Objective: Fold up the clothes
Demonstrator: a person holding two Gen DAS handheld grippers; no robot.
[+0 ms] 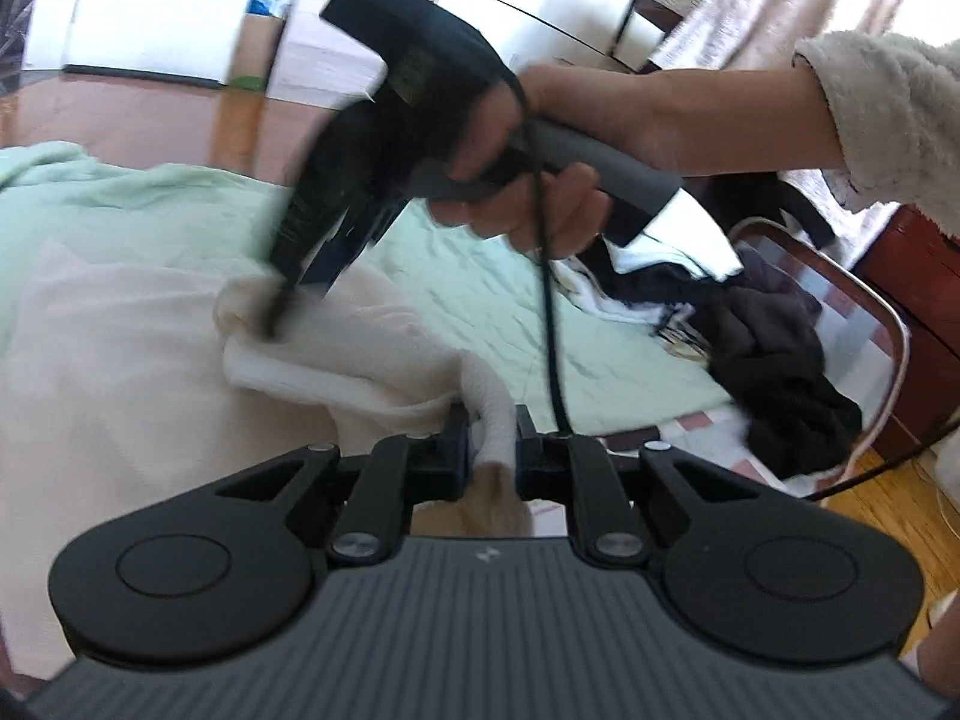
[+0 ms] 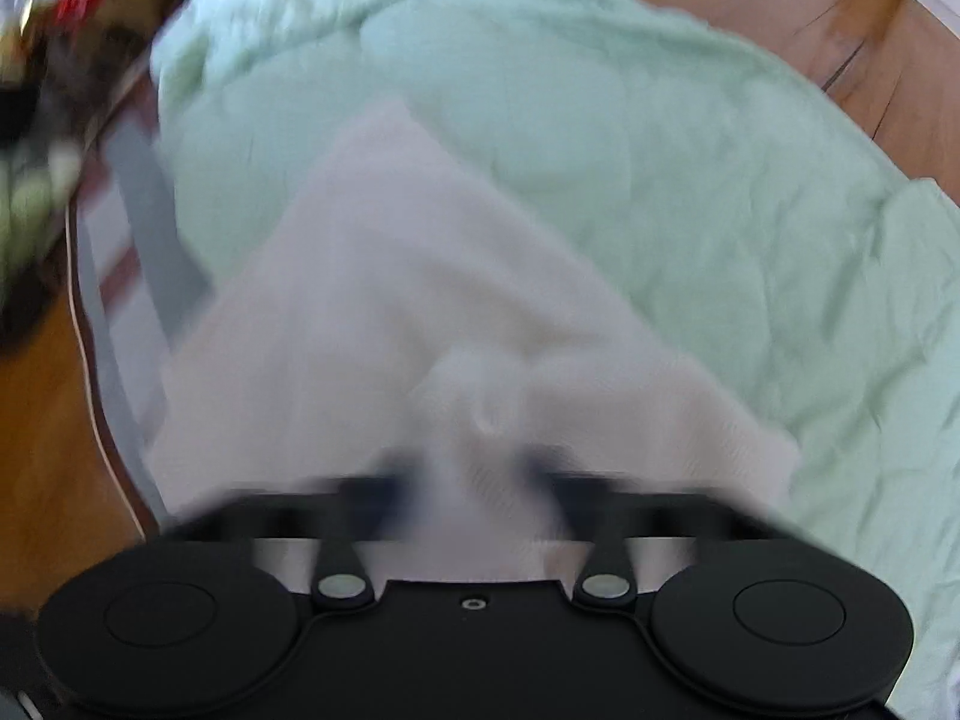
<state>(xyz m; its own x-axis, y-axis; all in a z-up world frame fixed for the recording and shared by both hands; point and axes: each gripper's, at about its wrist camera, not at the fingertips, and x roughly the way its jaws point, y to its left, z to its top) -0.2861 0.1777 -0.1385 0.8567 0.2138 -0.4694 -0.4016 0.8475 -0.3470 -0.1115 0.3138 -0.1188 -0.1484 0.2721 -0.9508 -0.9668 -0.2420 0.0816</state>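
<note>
A cream white garment (image 1: 120, 372) lies on a pale green sheet (image 1: 480, 294). My left gripper (image 1: 491, 444) is shut on a bunched edge of the garment at its near side. My right gripper (image 1: 276, 324), held by a hand, is seen in the left wrist view pinching another fold of the garment further off. In the right wrist view the right gripper (image 2: 480, 474) is blurred and shut on the white garment (image 2: 390, 300), which spreads ahead over the green sheet (image 2: 720, 180).
A pile of dark and white clothes (image 1: 768, 336) lies at the right on a tray-like metal-rimmed surface (image 1: 894, 324). Wooden floor (image 1: 888, 510) shows to the right. A cable (image 1: 552, 330) hangs from the right gripper. Dark clutter (image 2: 36, 120) sits at the far left.
</note>
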